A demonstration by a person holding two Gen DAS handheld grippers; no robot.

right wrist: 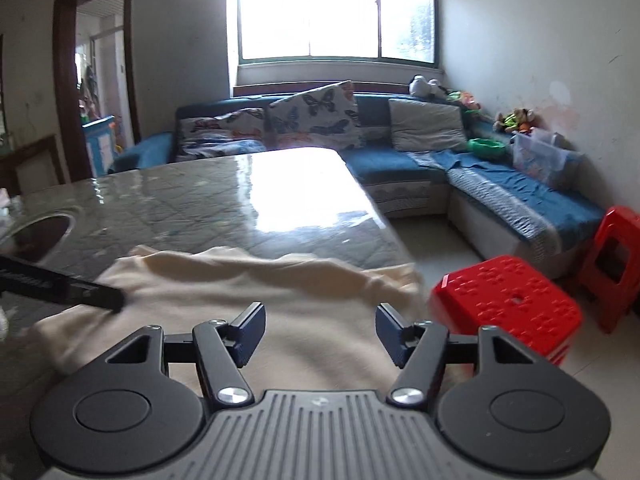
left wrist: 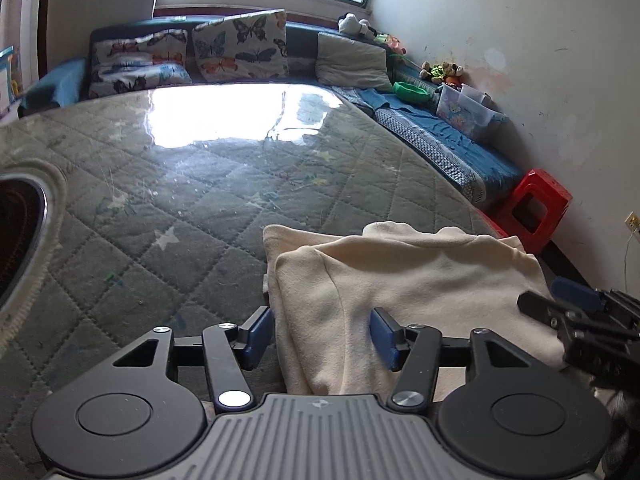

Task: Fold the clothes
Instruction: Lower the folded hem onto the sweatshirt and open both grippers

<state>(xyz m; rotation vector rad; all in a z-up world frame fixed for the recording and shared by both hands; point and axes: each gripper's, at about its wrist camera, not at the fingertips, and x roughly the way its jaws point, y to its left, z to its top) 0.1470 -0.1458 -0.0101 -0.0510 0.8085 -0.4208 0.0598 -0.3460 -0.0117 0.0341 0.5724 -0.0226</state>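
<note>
A cream garment (left wrist: 400, 280) lies folded in layers on the glass-topped quilted table (left wrist: 160, 220), near its right front corner. My left gripper (left wrist: 322, 330) is open low over the garment's left edge: the left pad stands just off the cloth, the right pad over it, neither pressing. At the right edge of the left wrist view, my right gripper (left wrist: 580, 308) hovers over the cloth. In the right wrist view the right gripper (right wrist: 320, 328) is open above the garment (right wrist: 300, 300), with nothing gripped. The left gripper (right wrist: 80, 290) reaches in from the left.
A round dark recess (left wrist: 16, 232) is sunk into the table at the left. Two red plastic stools (right wrist: 508, 304) stand on the floor by the table's right corner. Behind is a blue corner sofa (right wrist: 480, 184) with butterfly cushions (left wrist: 240, 46) and a plastic box (left wrist: 464, 110).
</note>
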